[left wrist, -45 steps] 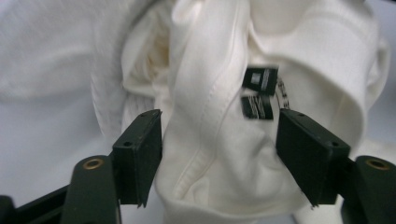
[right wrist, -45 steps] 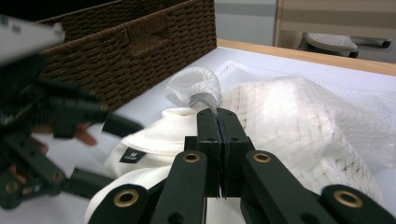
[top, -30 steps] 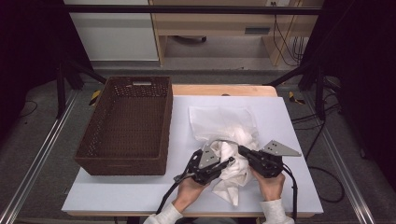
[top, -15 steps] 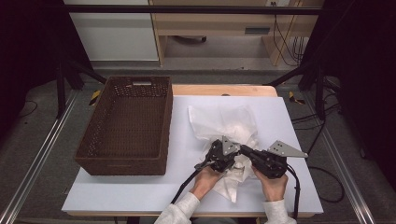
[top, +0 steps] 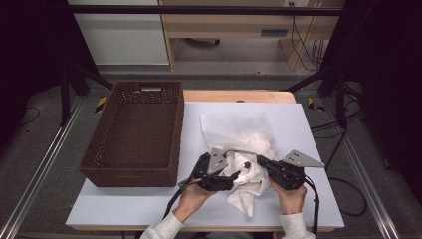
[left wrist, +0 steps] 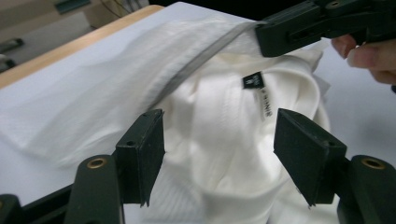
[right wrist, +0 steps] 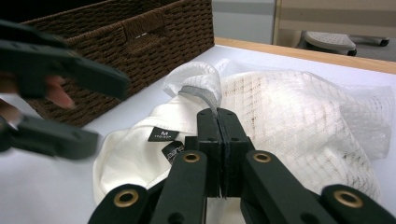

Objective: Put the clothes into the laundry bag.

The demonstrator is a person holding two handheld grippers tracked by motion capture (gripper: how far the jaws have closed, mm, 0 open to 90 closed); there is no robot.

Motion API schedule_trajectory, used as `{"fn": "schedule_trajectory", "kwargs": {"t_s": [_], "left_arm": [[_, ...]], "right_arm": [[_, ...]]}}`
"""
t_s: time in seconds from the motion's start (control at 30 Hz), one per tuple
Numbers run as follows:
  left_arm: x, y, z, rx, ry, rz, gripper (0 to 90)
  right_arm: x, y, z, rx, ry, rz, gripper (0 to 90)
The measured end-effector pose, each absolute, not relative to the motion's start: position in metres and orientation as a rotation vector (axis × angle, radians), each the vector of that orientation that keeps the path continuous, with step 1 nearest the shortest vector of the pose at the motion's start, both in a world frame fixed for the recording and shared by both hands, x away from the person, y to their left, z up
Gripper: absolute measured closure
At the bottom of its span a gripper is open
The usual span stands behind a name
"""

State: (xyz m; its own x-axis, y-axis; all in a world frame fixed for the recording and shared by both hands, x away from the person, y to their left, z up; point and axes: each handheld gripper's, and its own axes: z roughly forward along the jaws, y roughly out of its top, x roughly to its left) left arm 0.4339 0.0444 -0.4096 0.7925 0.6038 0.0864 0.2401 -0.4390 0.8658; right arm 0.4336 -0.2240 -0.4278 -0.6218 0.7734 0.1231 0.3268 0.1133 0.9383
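A white shirt (top: 247,175) lies on the near part of the table (top: 308,129), a little right of the middle. It is half inside a see-through mesh bag (top: 234,127). The bag lies just past it, on the far side. The bag's open end has a grey edge (left wrist: 201,65), and that edge is pulled up over the shirt's collar.

The right gripper (right wrist: 218,122) is shut tight on the grey edge. It holds the bag's mouth up. In the left gripper view you can see it pinching the edge from the top right.

The left gripper (left wrist: 219,140) has just opened its jaws. They stand wide, one on each side of the shirt near its little black tag (left wrist: 252,81). The pads do not press the cloth, so it holds nothing now.

A brown basket (top: 137,134) sits on the left of the table, just beside the bag. It looks empty inside.

So how far is the job? It looks like the shirt is being put into the bag or taken out; I can't tell which. Either way it seems about half done. A good part of the shirt sticks out on the near side. The left gripper needs to grab the shirt again to go on. Nothing has gone in the basket yet.
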Motion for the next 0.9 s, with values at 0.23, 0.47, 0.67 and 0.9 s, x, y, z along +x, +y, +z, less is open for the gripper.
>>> {"fn": "schedule_trajectory", "kwargs": {"t_s": [0.23,0.47,0.67,0.9], "left_arm": [[0.441,0.04,-0.449,2.114,0.656,0.394,50.9],[0.439,0.007,-0.459,2.013,0.603,0.365,81.4],[0.434,-0.02,-0.45,2.026,0.56,0.429,81.9],[0.441,-0.032,-0.458,2.079,0.564,0.48,76.6]], "right_arm": [[0.434,-0.223,-0.429,1.074,2.004,1.513,89.4],[0.436,-0.222,-0.43,1.074,2.003,1.509,89.4],[0.433,-0.226,-0.425,1.073,1.98,1.534,89.4],[0.436,-0.223,-0.43,1.084,1.996,1.506,89.4]]}}
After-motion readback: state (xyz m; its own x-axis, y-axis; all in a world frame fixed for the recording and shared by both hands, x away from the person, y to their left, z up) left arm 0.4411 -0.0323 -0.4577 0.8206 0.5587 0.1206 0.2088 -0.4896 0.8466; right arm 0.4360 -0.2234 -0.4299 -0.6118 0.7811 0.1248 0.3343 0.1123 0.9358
